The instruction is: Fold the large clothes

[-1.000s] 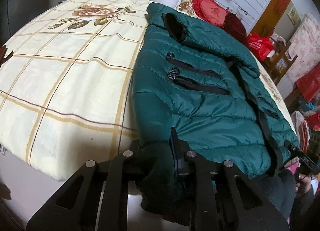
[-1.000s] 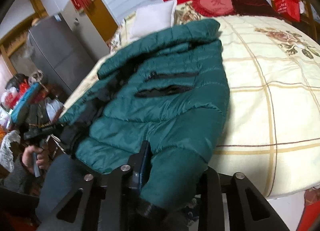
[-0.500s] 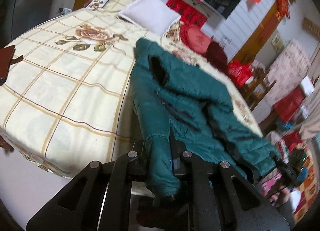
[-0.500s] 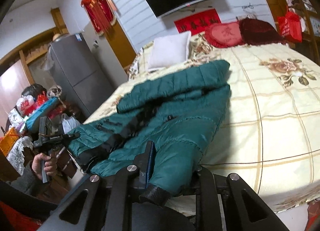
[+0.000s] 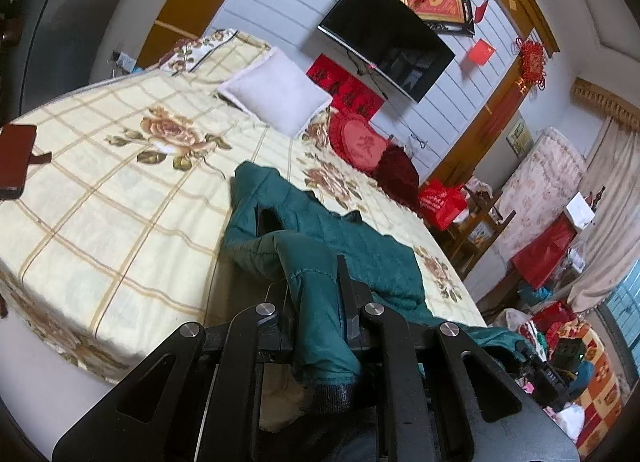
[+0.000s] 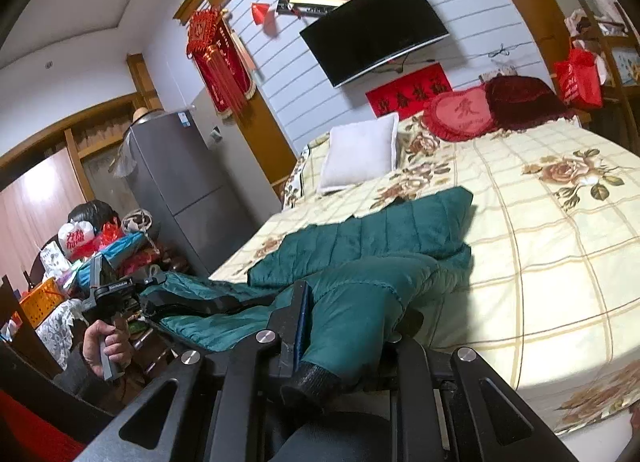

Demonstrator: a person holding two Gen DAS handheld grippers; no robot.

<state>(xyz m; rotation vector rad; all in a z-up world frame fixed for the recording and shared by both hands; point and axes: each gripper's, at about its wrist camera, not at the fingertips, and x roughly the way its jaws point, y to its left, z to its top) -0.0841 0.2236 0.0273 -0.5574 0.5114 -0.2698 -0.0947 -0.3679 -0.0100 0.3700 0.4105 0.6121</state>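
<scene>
Tongs both nearly closed; left tongs [image 5: 316, 326] clamp a green jacket [image 5: 360, 254] cuff; right tongs [image 6: 344, 338] clamp another.

left tool [image 5: 316, 326]: clamped shut, aimed slightly downward
right tool [image 6: 344, 326]: clamped shut, near level
left hand [image 6: 105, 346]: grips the tool's handle

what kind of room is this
Most likely a lived-in bedroom at home: a large bed with a floral checked cover and a white pillow, a wall-mounted TV, and a grey fridge beside it.
</scene>
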